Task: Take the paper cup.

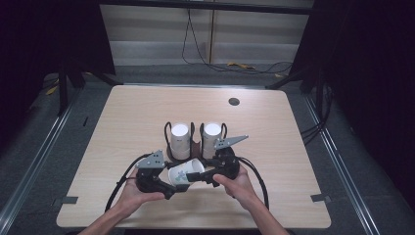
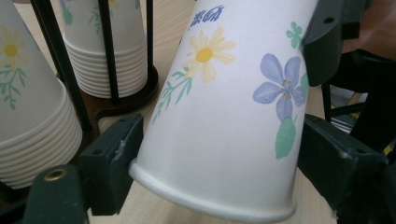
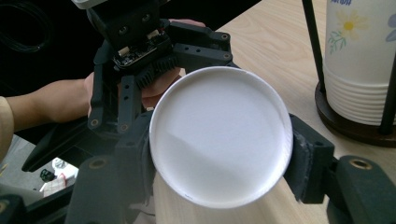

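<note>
A person's two hands came in from the near edge of a light wooden desk (image 1: pixel 122 112), each holding a black two-jaw tool. Between them, just above the desk near its front middle, a single white paper cup (image 1: pixel 186 172) printed with yellow and blue flowers lay tilted on its side. The right tool (image 1: pixel 211 175) was clamped on that cup: in the right gripper view its two jaws pressed against opposite sides of the cup's round closed bottom (image 3: pixel 220 135), which faced the camera. The left tool (image 1: pixel 169 188) sat at the cup's other end. In the left gripper view the cup's rolled rim (image 2: pixel 212 198) lay between that tool's two jaws; the left-hand jaw touched the rim, while the right-hand jaw stood close beside the cup wall, and contact there could not be told. Those jaws were not yet gripping the cup. Just behind the cup, toward the middle of the desk, stood a dark holder (image 1: pixel 195 147) with thin black upright rods, carrying two stacks of the same flowered cups, upside down, the left stack (image 1: pixel 180 139) and the right stack (image 1: pixel 211 138) side by side. A small round dark grommet (image 1: pixel 234 102) was set into the far part of the desk.
</note>
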A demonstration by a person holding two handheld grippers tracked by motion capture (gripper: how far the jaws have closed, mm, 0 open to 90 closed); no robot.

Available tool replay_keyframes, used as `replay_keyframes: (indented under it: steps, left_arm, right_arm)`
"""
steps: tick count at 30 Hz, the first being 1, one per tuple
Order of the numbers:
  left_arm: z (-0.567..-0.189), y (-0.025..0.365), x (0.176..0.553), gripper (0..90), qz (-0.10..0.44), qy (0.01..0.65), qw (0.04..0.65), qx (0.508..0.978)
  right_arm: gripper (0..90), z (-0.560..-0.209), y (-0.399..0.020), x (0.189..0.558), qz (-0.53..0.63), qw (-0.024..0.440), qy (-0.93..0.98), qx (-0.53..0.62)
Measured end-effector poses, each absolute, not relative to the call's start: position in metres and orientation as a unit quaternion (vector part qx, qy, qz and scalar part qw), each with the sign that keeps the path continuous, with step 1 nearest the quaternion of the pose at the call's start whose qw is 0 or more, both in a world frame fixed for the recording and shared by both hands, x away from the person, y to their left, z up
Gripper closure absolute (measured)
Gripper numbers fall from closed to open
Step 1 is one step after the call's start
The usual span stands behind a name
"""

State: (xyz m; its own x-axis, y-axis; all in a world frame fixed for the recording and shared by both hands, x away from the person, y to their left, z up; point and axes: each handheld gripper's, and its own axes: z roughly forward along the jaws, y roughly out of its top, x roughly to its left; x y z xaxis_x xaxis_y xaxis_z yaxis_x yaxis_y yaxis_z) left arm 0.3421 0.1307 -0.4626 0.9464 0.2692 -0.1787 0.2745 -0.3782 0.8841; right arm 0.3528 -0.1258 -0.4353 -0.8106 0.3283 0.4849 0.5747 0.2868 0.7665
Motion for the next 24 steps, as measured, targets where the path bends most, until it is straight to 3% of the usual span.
replay_keyframes:
  steps: [10, 18, 24]
  left_arm:
    - [-0.4638, 0.1322, 0.3422, 25.7, 0.011, 0.155, 0.529, 0.834]
    - [-0.4631, 0.1362, 0.3433, 26.6, -0.005, 0.163, 0.532, 0.831]
    - [-0.4633, 0.1372, 0.3446, 26.5, -0.018, 0.178, 0.52, 0.835]
  right_arm:
    - [33.4, -0.4336, -0.129, 0.3527, -0.52, 0.098, -0.798, -0.289]
    - [18.6, -0.435, -0.1289, 0.3535, -0.511, 0.08, -0.802, -0.299]
    - [16.7, -0.432, -0.1311, 0.3518, -0.508, 0.076, -0.806, -0.294]
